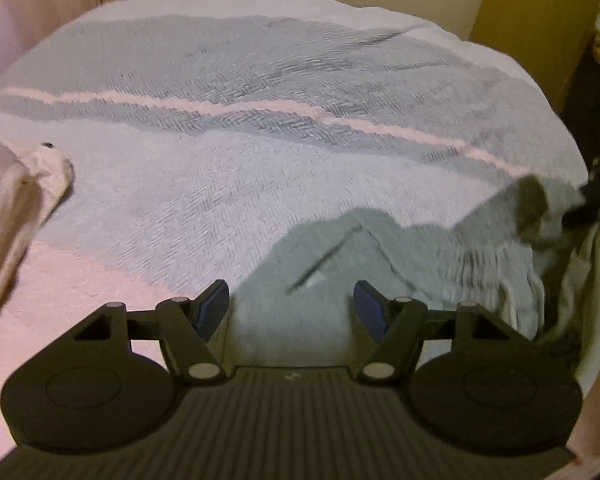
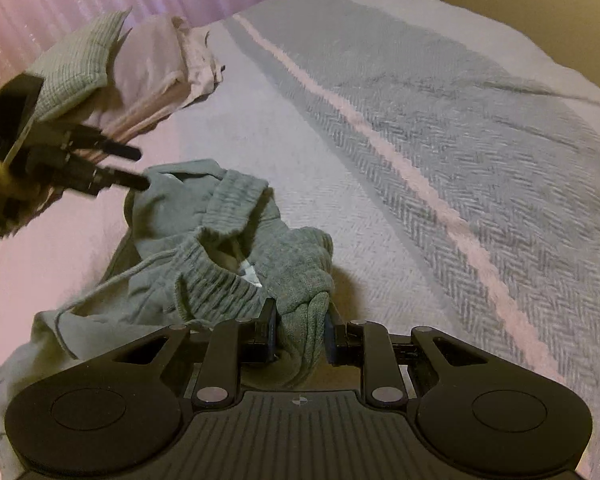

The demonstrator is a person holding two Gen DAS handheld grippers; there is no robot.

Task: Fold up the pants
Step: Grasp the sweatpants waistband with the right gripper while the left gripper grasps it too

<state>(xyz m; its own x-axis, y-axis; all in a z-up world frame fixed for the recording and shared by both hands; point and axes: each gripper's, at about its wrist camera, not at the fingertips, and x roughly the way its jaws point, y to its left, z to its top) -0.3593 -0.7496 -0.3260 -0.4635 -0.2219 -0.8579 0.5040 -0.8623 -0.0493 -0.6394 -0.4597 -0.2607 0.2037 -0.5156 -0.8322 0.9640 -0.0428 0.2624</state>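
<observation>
Grey sweatpants [image 2: 220, 248] lie crumpled on the bed, waistband and drawstring showing. My right gripper [image 2: 300, 334] is shut on a bunched fold of the pants, close to the camera. In the left wrist view the same pants [image 1: 340, 248] spread under and ahead of my left gripper [image 1: 292, 308], which is open with nothing between its blue pads [image 1: 214, 308]. The right wrist view shows the left gripper [image 2: 134, 166] at the left, held by a hand, its tips at the far edge of the pants. The right gripper [image 1: 534, 200] appears blurred at the right with grey cloth in it.
The bed is covered by a herringbone blanket [image 2: 440, 128] in grey and white with a pink stripe [image 2: 420, 176]. A stack of folded clothes [image 2: 140, 64] sits at the back left by a curtain. A pink garment [image 1: 40, 176] lies at the left edge.
</observation>
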